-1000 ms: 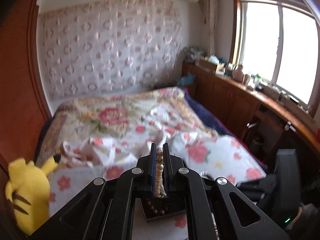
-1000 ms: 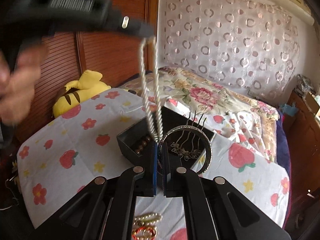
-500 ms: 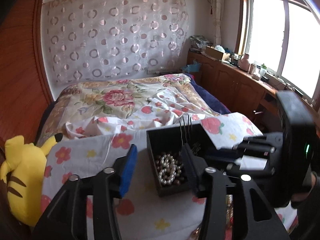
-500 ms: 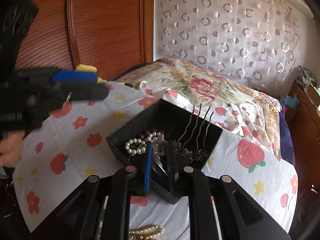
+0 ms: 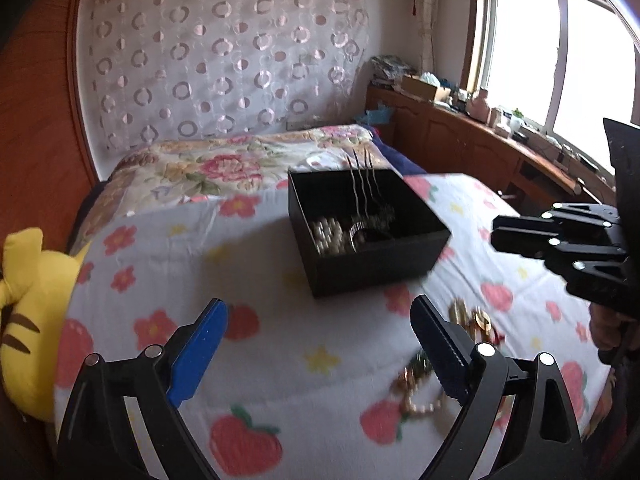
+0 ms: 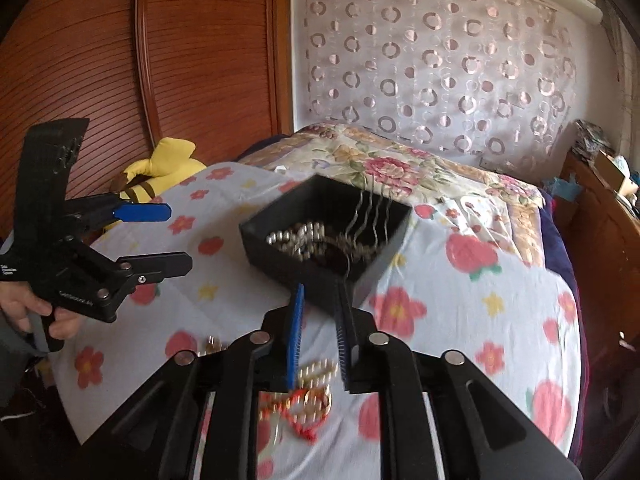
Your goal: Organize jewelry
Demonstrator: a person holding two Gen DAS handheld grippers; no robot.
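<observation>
On the bed, a strawberry-print cloth (image 5: pixel 280 344) carries a black box (image 5: pixel 372 256) set near its far edge. Inside the box, pearls (image 6: pixel 292 238) and a wavy-pronged hair comb (image 6: pixel 368 216) are blurred; whatever else lies under them cannot be made out. Loose jewelry (image 6: pixel 308 396) on the cloth nearer the cameras is smeared too: gold beads and a red cord, partly hidden behind the right gripper's fingers (image 6: pixel 294 340). In the left view the same pile (image 5: pixel 420 392) is cut by the left gripper's right finger.

Left gripper (image 5: pixel 320 344) has just been opening, jaws now wide, nothing between them but bare cloth. Right gripper (image 6: pixel 320 340) has also just been opening, jaws at a narrow gap, nothing pressed by the pads; the box's near corner sits just beyond the tips.

Open cloth lies left of the box. The cloth's left edge drops off beside a yellow plush (image 5: pixel 24 320). A hand (image 6: pixel 28 308) grips the left tool at frame edge.

Room: wooden wardrobe (image 6: pixel 120 60), circle-patterned curtain (image 5: pixel 224 56), floral bedding (image 6: pixel 400 168), window (image 5: pixel 560 48) over a cluttered wooden counter (image 5: pixel 480 128).
</observation>
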